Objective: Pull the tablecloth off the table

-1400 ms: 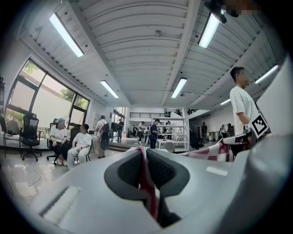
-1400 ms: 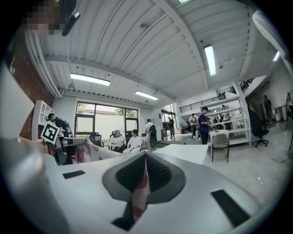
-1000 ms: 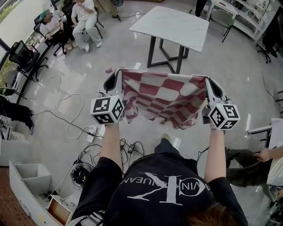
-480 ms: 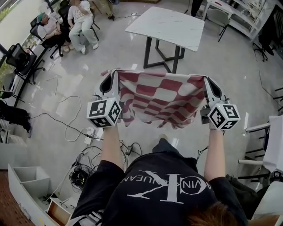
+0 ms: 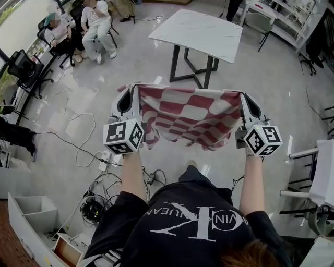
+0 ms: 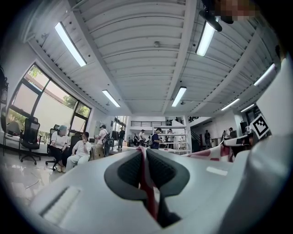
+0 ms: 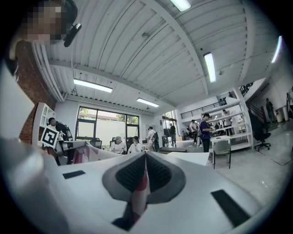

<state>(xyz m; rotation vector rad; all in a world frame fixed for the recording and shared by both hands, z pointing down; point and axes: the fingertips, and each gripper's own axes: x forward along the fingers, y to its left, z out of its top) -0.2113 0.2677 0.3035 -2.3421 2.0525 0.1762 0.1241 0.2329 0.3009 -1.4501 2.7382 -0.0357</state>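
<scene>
A red-and-white checked tablecloth (image 5: 190, 119) hangs stretched in the air between my two grippers, clear of the white table (image 5: 197, 32) that stands bare beyond it. My left gripper (image 5: 134, 89) is shut on the cloth's left top corner, and a strip of the tablecloth (image 6: 145, 182) shows pinched between its dark pads. My right gripper (image 5: 241, 95) is shut on the right top corner, with a fold of the tablecloth (image 7: 139, 195) clamped between its pads. The cloth sags in the middle and its lower edge droops toward me.
The table has a dark metal frame (image 5: 190, 65). Two seated people (image 5: 86, 23) and office chairs (image 5: 27, 67) are at the far left. Cables (image 5: 99, 182) lie on the floor by my feet. Shelving (image 5: 284, 15) stands at the far right, a white rack (image 5: 313, 177) at the right.
Both grippers hold the stretched cloth as before, shifted only slightly. The person at the lower right has left the head view.
</scene>
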